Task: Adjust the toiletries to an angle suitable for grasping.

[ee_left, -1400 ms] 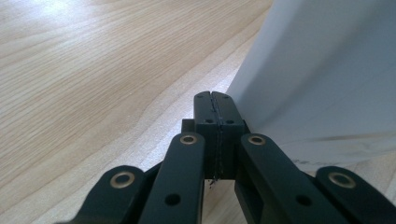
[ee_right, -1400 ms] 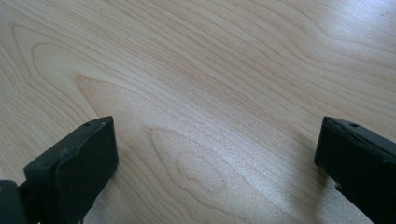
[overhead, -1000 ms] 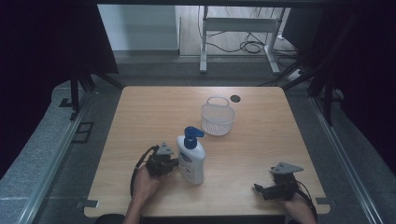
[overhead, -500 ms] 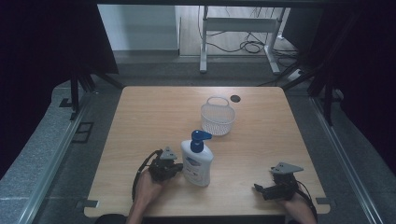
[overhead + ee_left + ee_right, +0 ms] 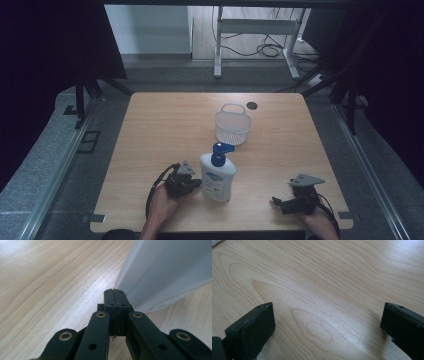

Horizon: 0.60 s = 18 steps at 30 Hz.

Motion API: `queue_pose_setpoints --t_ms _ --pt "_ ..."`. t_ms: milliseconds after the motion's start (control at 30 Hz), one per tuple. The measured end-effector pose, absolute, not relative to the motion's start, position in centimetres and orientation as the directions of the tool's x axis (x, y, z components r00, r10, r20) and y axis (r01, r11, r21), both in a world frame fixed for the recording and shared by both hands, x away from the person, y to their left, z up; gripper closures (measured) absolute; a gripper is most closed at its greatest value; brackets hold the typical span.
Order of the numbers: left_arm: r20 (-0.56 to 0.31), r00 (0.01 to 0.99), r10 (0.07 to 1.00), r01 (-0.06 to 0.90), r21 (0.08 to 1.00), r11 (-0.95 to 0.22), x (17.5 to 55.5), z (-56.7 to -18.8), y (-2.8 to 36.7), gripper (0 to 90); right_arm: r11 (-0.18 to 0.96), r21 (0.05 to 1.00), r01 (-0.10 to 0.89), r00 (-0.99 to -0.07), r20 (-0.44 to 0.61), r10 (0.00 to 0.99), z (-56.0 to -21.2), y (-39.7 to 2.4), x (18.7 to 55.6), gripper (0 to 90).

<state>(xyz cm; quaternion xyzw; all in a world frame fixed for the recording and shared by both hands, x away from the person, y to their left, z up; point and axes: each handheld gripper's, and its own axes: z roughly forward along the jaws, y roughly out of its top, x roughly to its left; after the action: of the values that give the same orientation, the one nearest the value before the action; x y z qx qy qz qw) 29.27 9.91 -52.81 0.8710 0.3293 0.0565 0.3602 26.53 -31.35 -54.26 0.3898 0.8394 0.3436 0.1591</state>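
Your left gripper (image 5: 192, 182), jaws pressed together holding nothing, touches the base of the white plastic pump bottle with blue dispenser (image 5: 218, 172) standing on the wooden tabletop (image 5: 165, 130). It looks smooth, top-heavy: grip the body's narrow sides. Your right gripper (image 5: 285, 204) rests wide open, empty.

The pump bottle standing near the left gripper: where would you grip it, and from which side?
Probably across the flat white body of the pump bottle, low and from its right, where the open right gripper has bare table to cross. The bottle stands upright and its narrow blue pump offers little hold. The shut left gripper sits against its base.
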Motion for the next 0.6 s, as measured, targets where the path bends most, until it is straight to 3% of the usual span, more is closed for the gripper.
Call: queue_pose_setpoints --t_ms 600 --pt "-0.139 0.791 0.595 0.522 0.661 -0.539 28.2 -52.7 8.2 89.1 0.46 0.701 0.545 -0.645 0.001 0.764 -54.3 -31.4 26.5 0.0"
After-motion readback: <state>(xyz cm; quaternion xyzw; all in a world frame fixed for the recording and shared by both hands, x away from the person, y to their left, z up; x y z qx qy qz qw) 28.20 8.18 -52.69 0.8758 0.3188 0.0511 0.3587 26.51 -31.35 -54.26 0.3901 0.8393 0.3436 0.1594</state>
